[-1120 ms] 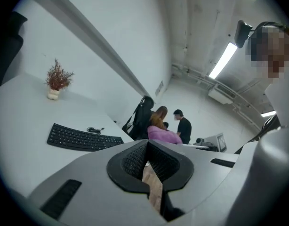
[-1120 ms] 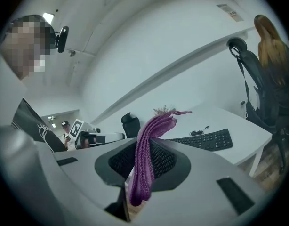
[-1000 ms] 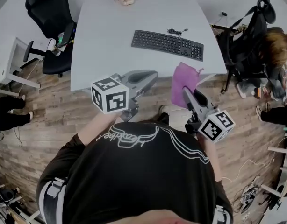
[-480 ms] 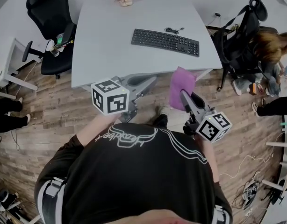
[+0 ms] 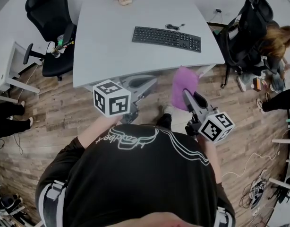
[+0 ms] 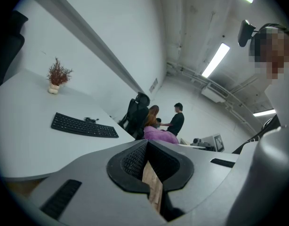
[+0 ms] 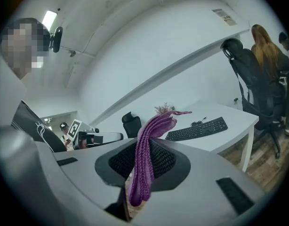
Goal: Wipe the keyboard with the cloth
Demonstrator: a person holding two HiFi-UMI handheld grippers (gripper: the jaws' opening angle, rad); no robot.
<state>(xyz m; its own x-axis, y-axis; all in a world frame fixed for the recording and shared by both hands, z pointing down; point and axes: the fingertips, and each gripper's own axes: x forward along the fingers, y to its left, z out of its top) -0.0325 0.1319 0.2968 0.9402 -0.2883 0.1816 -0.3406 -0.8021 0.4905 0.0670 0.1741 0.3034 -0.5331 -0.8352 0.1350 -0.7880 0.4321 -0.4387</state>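
Keyboard [image 5: 166, 38] lies toward the bench's [image 5: 107, 41] far side; the purple cloth [image 5: 183, 85] hangs at its five o'clock, beyond the near edge, pinched tight in the right tongs [image 5: 188, 97]. Left tongs [image 5: 144, 82] are closed on nothing, so my worry is the cloth snagging on keys and shoving the unheld keyboard.

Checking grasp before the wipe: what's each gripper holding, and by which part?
Right gripper: purple cloth, pinched at one bunched edge, the rest sticking out past the jaws. Left gripper: nothing, jaws together.
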